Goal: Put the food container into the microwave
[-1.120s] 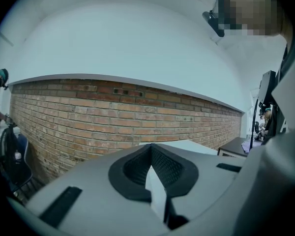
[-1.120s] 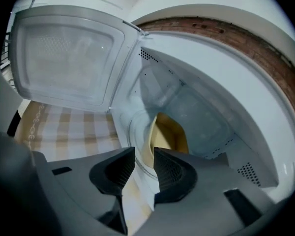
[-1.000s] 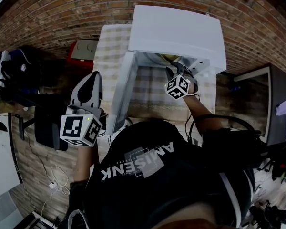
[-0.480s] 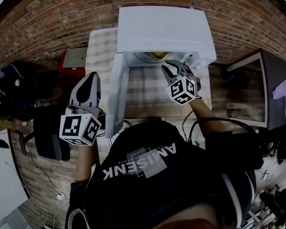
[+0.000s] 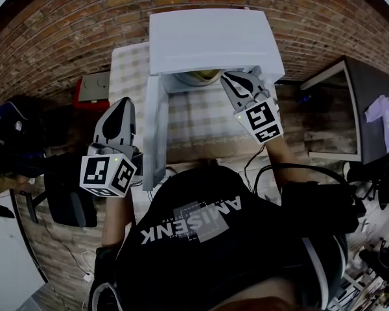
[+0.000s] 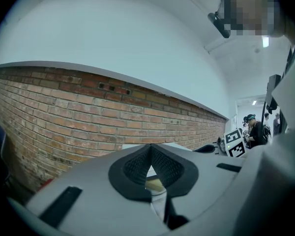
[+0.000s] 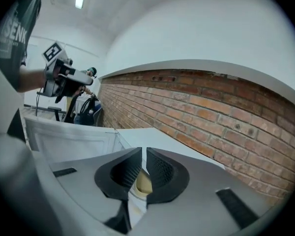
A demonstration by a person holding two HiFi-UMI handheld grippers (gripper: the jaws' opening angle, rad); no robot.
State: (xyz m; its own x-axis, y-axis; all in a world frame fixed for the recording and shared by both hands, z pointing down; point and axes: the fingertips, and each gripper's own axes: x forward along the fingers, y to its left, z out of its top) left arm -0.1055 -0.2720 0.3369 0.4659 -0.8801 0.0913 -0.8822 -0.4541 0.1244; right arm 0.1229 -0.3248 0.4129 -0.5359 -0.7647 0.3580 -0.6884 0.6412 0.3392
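Sitting inside the open microwave (image 5: 211,41), the food container (image 5: 201,77) shows only as a pale rounded edge. It probably handles light and stiff but smooth, and its rim looks the best hold. Just outside the microwave's mouth, the right gripper (image 5: 236,80) has just been closing its fingers to a thin slit, on nothing. Left of the microwave's door (image 5: 152,128), the left gripper (image 5: 124,103) has its fingers together, empty

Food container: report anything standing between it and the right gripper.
Nothing visible does. The food container sits inside the open microwave, whose door is swung out left. The right gripper hangs before the opening; its jaws have just been closing, with nothing between them.
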